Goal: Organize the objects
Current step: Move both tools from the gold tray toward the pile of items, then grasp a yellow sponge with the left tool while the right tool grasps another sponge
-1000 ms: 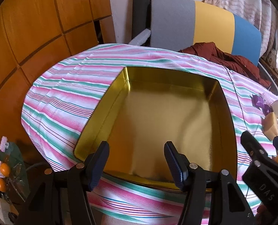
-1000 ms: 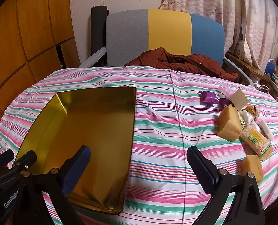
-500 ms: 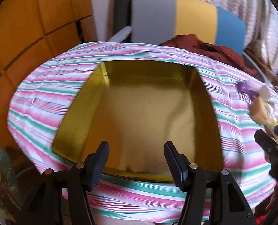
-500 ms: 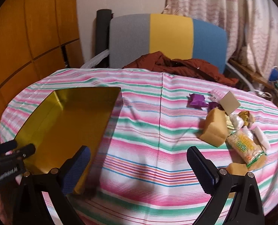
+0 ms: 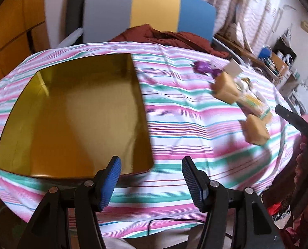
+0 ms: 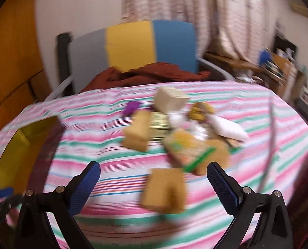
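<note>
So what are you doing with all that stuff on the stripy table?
A person holds a gripper in each hand and is about to tidy up. The gold tin sits empty on the striped tablecloth. The snacks are piled on the other side, with tan blocks and a yellow-green packet among them. The right gripper is open, nearest a tan block. The left gripper, by the tin's corner, holds nothing, its jaws closing a little. Nothing is packed yet.

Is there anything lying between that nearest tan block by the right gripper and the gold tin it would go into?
Nothing visible. Only bare striped tablecloth lies between the nearest tan block and the gold tin. The other snacks sit farther back, and the tin looks empty. The right gripper is open around the block.
</note>
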The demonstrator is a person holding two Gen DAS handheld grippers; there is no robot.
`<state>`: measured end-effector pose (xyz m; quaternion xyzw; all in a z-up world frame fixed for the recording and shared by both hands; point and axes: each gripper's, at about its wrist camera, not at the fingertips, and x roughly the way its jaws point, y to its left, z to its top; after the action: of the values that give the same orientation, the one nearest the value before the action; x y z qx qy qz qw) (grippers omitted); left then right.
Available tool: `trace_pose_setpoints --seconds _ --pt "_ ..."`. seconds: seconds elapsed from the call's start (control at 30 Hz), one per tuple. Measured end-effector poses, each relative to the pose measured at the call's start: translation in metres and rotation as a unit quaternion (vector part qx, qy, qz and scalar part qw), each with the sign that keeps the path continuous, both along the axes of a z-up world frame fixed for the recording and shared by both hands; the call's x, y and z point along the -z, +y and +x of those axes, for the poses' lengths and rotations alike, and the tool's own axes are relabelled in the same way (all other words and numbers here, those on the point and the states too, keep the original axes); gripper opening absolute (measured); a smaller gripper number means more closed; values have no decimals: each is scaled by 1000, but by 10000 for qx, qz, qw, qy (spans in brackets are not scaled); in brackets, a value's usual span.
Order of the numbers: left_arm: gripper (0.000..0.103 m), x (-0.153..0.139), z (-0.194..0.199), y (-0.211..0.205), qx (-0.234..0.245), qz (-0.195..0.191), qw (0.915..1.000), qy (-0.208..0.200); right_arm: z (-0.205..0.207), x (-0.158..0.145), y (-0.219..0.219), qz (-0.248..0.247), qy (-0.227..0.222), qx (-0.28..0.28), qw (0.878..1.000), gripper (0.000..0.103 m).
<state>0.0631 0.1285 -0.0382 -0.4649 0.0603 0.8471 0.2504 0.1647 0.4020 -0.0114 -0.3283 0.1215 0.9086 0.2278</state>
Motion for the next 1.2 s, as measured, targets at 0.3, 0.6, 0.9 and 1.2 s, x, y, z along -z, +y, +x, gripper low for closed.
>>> trace_pose_setpoints --seconds 0.3,0.6,0.9,1.2 --pt "53 -7 15 75 1043 174 9944 -58 41 27 72 -246 -260 1165 9925 103" --pt "63 6 19 176 1981 759 9759 -518 48 39 93 -308 -408 1406 9887 103" --pt "70 26 25 243 2447 612 9659 -578 59 46 110 -446 -385 1676 9841 103" --pt "65 50 26 252 2608 398 9644 -159 55 53 111 -628 -253 1498 9864 103"
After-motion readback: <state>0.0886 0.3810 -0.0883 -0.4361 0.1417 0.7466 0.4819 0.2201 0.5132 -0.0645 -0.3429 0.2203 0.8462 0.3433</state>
